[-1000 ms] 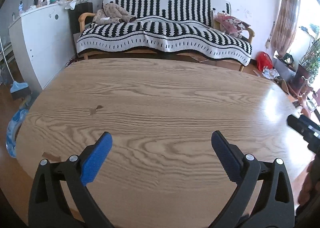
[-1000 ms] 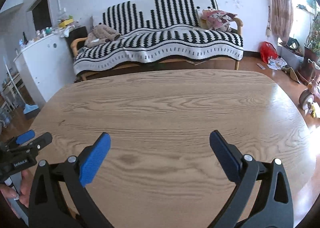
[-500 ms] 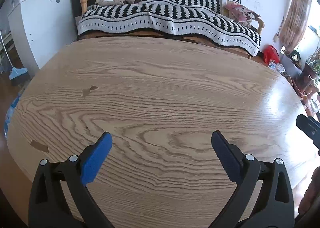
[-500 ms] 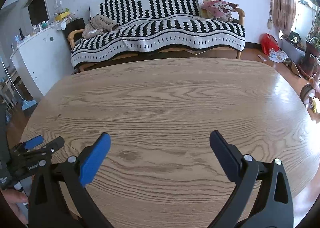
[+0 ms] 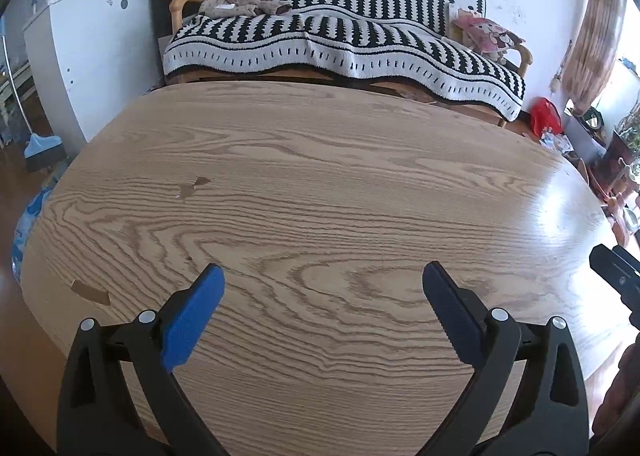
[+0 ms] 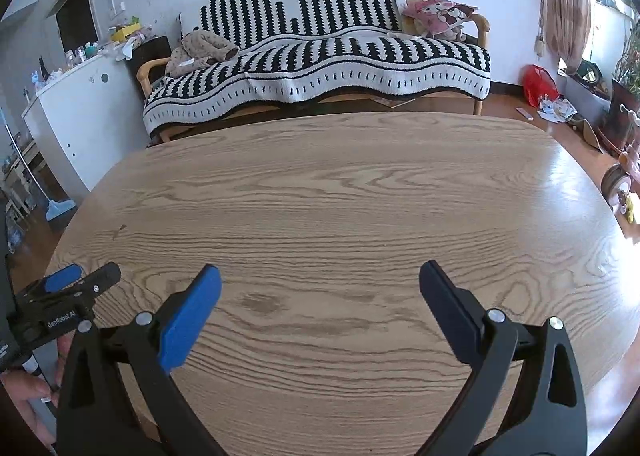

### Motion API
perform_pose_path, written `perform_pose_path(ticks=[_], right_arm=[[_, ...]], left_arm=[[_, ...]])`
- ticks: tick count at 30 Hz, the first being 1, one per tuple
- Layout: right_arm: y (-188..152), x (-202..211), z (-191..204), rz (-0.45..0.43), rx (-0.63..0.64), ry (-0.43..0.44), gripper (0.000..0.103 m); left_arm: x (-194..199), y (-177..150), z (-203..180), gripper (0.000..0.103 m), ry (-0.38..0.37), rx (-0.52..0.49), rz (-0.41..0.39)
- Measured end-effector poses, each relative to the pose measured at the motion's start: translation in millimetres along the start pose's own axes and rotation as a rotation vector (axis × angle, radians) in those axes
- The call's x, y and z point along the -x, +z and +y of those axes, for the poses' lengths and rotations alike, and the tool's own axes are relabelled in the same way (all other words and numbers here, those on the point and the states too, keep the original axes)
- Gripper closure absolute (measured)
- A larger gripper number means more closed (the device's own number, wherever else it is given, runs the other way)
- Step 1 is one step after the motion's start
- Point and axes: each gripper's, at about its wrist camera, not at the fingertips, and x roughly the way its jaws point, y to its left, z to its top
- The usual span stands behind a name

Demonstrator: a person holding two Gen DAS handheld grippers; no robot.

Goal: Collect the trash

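My left gripper (image 5: pixel 322 280) is open and empty, held over the near part of a bare oval wooden table (image 5: pixel 320 184). My right gripper (image 6: pixel 320 280) is open and empty over the same table (image 6: pixel 340 196). The left gripper also shows at the left edge of the right wrist view (image 6: pixel 68 288). The right gripper's tip shows at the right edge of the left wrist view (image 5: pixel 616 276). No trash lies on the tabletop. Scraps of paper (image 6: pixel 556 110) and a red bag (image 6: pixel 538 84) lie on the floor at the far right.
A sofa under a black-and-white striped blanket (image 5: pixel 340 36) stands behind the table. A white cabinet (image 5: pixel 92 56) with clutter on top is at the left. A tricycle wheel (image 6: pixel 616 184) and plants are at the right. The table veneer is chipped near its left edge (image 5: pixel 90 292).
Both grippers have drifted a little over the table, the left one tilting down then back up. Both stayed open and empty.
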Motion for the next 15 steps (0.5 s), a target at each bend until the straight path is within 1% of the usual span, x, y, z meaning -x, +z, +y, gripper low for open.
perform_pose_path(ticks=[15], right_arm=[[-0.4,1.3,-3.3,0.003,-0.004,0.002,0.007]], left_arm=[[1.8,1.5,-0.2,0.007,0.006,-0.009,-0.001]])
